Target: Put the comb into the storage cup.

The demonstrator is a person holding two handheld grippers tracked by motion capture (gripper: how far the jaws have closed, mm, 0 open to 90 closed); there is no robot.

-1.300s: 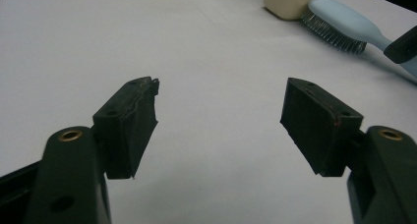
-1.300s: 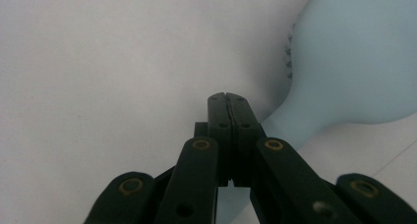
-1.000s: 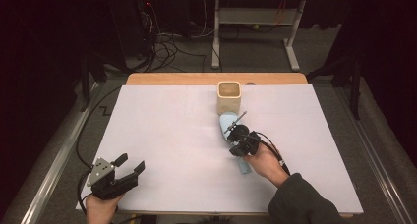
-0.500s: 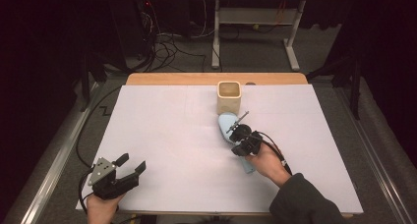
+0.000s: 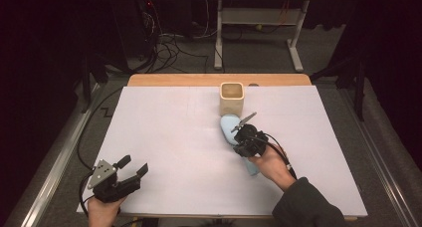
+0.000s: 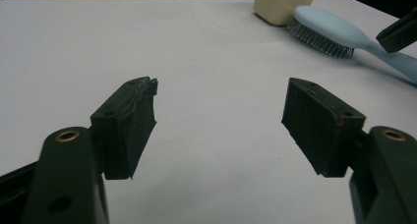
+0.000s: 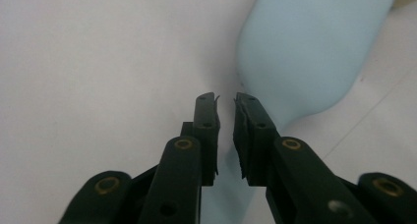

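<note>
A light blue hairbrush (image 5: 228, 127) lies bristles down on the white table (image 5: 174, 132), its head just in front of a beige cup (image 5: 232, 98). My right gripper (image 5: 238, 136) hovers over the brush's neck. Its jaws have just been opening and stand a narrow gap apart, so my right gripper (image 7: 226, 98) has the brush (image 7: 310, 47) running under and between the jaws with no pad pressing on it. My left gripper (image 5: 135, 165) rests at the near left corner, open and empty. From my left gripper (image 6: 221, 121) the brush (image 6: 324, 30) and cup (image 6: 282, 3) lie far off.
A wooden strip (image 5: 174, 80) edges the far side of the table. Behind it the floor holds cables (image 5: 169, 43) and a metal stand (image 5: 259, 33). Metal rails (image 5: 54, 162) run along both sides of the table.
The right hand has edged slightly to the right over the brush. The brush lies where it was. The left gripper has stayed put.
</note>
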